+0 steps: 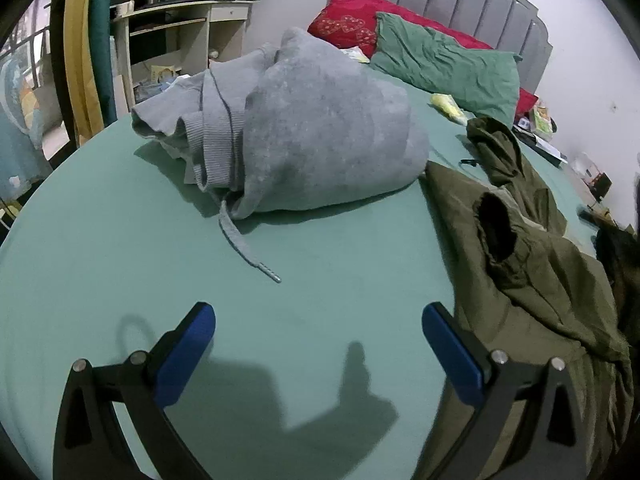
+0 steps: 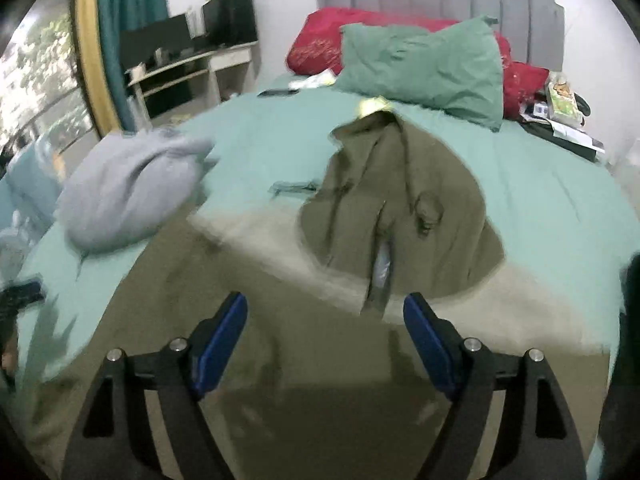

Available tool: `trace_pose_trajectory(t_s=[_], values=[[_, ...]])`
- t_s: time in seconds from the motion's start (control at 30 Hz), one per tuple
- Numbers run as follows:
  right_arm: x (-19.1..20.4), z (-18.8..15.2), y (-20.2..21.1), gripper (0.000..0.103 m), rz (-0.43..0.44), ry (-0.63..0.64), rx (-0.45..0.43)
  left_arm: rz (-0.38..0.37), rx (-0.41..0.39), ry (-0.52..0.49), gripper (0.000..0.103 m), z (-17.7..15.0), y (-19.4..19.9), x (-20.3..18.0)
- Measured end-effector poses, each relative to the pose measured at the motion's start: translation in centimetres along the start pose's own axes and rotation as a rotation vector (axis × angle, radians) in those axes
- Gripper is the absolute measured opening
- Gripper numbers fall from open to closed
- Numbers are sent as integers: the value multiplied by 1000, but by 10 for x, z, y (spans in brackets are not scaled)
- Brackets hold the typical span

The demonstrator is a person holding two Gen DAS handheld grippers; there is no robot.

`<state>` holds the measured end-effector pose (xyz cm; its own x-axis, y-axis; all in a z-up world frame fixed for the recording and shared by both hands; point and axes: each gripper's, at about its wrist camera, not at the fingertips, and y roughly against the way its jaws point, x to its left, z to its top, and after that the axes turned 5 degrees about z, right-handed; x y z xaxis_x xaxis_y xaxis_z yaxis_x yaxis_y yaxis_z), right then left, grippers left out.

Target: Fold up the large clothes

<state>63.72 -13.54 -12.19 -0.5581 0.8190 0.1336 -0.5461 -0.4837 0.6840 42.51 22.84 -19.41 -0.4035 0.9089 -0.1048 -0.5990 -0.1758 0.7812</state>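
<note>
two garments on the bed (image 1: 120,240): one grey hoodie (image 1: 320,136), one olive jacket (image 2: 400,200) (both tongs spread wide, empty).

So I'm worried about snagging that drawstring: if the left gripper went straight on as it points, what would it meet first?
Probably bare bed sheet. The open left gripper aims just short of the drawstring, though depth is unclear.

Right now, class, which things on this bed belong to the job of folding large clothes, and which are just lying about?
Part of the job:
olive jacket
grey hoodie

Just lying about:
green pillow
red pillow
phone
</note>
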Motion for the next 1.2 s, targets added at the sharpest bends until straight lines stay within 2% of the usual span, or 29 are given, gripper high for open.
trace_pose_trajectory(t_s=[0.13,0.23,0.3,0.33,0.37,0.4,0.43,0.53,0.6,0.67,0.8,0.9,0.97,1.0,1.03,1.07,1.1,1.2], values=[[-14,54,-70,79,11,-9,-17,17,-14,-31,103,-3,-6,0],[-10,80,-138,79,-21,25,5,4,2,-22,103,-4,-14,3],[-2,99,-174,79,-74,69,31,-29,32,-14,103,-7,-20,3],[0,103,-190,63,-81,73,52,-40,37,-15,103,-8,-21,3],[3,104,-208,29,-79,67,96,-42,45,-24,103,-9,-23,2],[6,101,-214,3,-99,72,119,-40,52,-32,103,-10,-24,0],[14,96,-212,3,-110,103,104,-45,59,-37,103,-11,-23,-1],[19,88,-170,2,-140,109,-4,-81,60,-31,103,-10,-16,-4],[24,78,-123,2,-126,84,-74,-97,46,-33,103,-8,-8,-8],[37,58,-68,2,-102,80,-97,-106,35,-33,103,-6,-3,-11],[76,-13,27,3,-66,99,-51,-132,23,-30,103,-3,7,-21],[103,-70,54,5,27,115,84,-158,9,-32,103,-3,17,-28],[128,-113,60,13,87,193,259,-171,0,-36,103,-4,23,-31],[134,-121,62,28,107,219,294,-173,-1,-37,103,-4,25,-32],[141,-126,66,55,123,260,318,-177,-2,-37,103,-5,26,-33],[147,-123,76,66,139,307,304,-179,-1,-37,103,-6,26,-34],[150,-116,84,74,151,333,279,-177,2,-38,103,-8,26,-35],[153,-68,102,76,60,430,167,-167,27,-37,103,-12,19,-36]])
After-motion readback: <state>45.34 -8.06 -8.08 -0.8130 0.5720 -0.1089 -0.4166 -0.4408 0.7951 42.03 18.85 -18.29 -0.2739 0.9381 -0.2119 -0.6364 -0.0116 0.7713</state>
